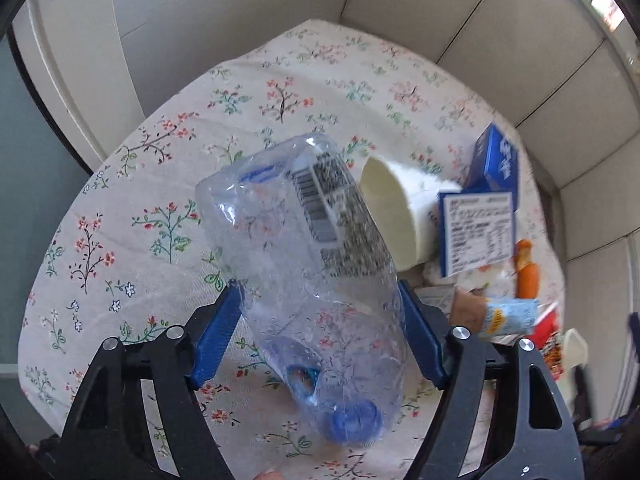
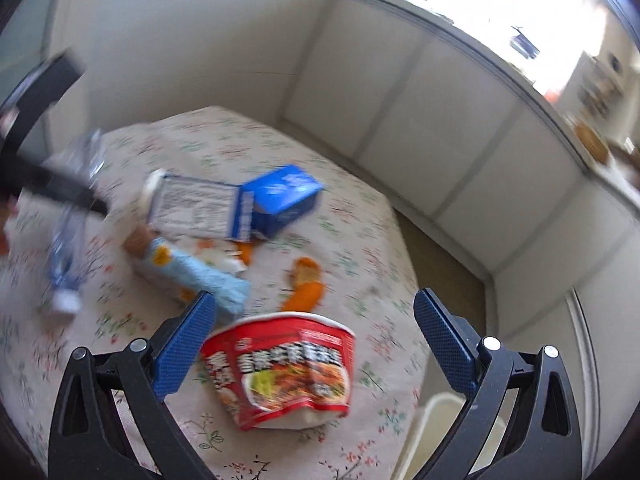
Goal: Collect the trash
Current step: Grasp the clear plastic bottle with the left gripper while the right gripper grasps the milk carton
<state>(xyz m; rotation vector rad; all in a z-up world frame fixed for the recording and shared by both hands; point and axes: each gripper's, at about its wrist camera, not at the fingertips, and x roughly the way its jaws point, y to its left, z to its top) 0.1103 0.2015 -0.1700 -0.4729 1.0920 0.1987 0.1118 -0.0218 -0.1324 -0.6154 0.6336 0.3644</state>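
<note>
The left gripper clasps a crushed clear plastic bottle between its blue fingers, long axis running away, cap nearest the camera. The right gripper stands wide above the red instant-noodle cup, which lies on its side on the floral-clothed table between the fingers, nearer the left finger.

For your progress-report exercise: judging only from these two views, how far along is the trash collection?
Done: nothing visibly binned yet. In hand: the left tool brackets the crushed clear bottle, fingers at its sides; the right tool is open over the red noodle cup, not gripping. Left on the floral cloth: the blue box, light-blue wrapper, orange scraps and white cup.
</note>
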